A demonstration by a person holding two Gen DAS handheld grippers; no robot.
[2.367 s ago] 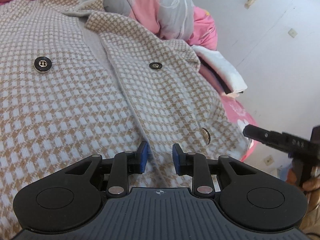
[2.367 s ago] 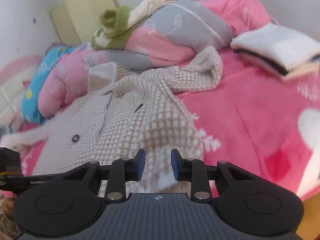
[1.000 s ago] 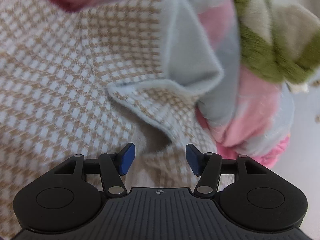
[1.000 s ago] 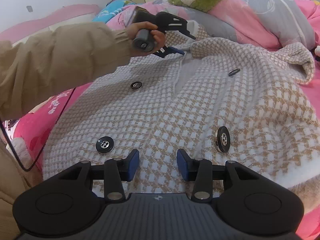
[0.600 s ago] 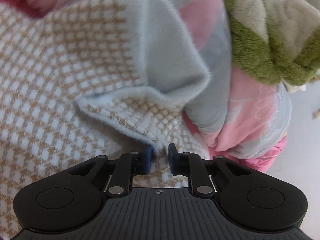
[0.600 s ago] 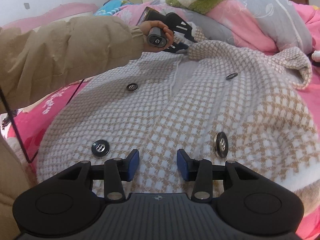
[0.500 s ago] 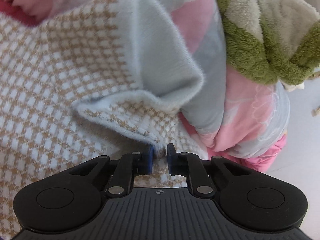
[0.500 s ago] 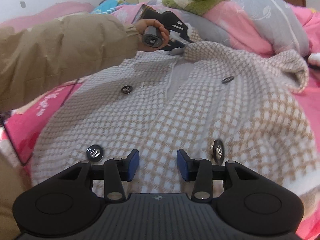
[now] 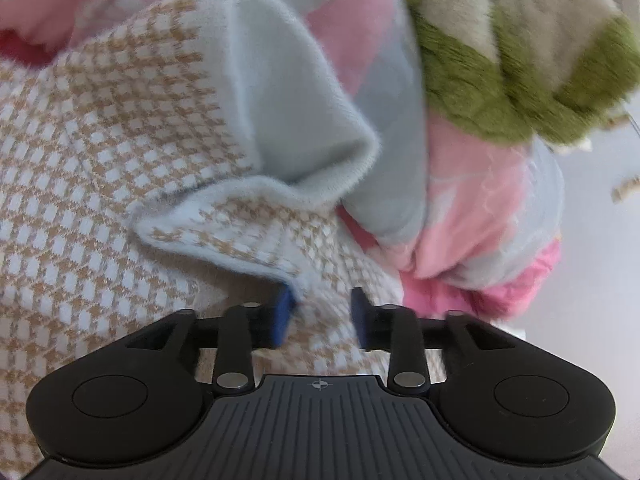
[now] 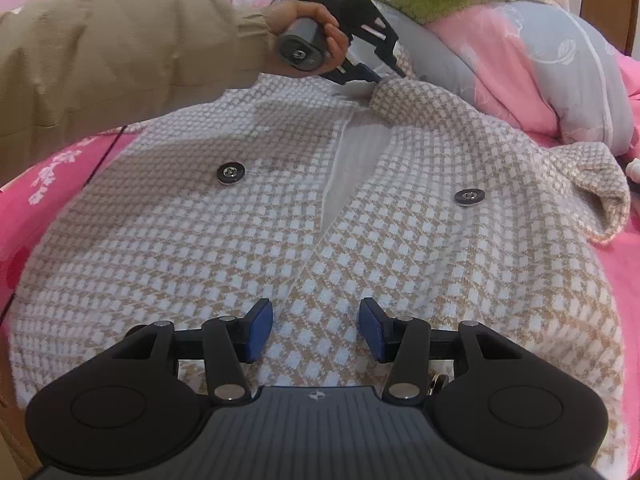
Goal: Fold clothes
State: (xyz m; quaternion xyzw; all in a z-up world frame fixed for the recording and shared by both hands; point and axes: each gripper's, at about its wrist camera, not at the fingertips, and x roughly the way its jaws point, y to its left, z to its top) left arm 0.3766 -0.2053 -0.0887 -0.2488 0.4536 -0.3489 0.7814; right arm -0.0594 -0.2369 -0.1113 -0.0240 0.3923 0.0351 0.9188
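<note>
Tan-and-white checked knit makes up the coat (image 10: 400,232), which is lying front-up and spread across the pink bed cover (image 10: 44,184). Two dark buttons (image 10: 231,173) are showing on its chest, one on each side of the front opening. The collar (image 9: 224,232) is folding over at the neck, its pale blue-grey lining turning outward.

The left tongs (image 9: 320,318) are sitting at the neck of the coat with the fingers parted by a moderate gap; the collar's corner is lying against the left blue pad, and checked cloth is lying between the pads, not clamped. In the right wrist view a hand (image 10: 308,20) in a tan sleeve (image 10: 120,48) is holding this tool at the collar.

The right tongs (image 10: 316,330) are hovering low over the coat's lower front, fingers standing wide apart and holding nothing; whether they are touching the cloth cannot be told.

A pink and grey quilt (image 10: 540,64) is lying bunched just beyond the collar, with a green and cream plush blanket (image 9: 520,64) resting on top.
</note>
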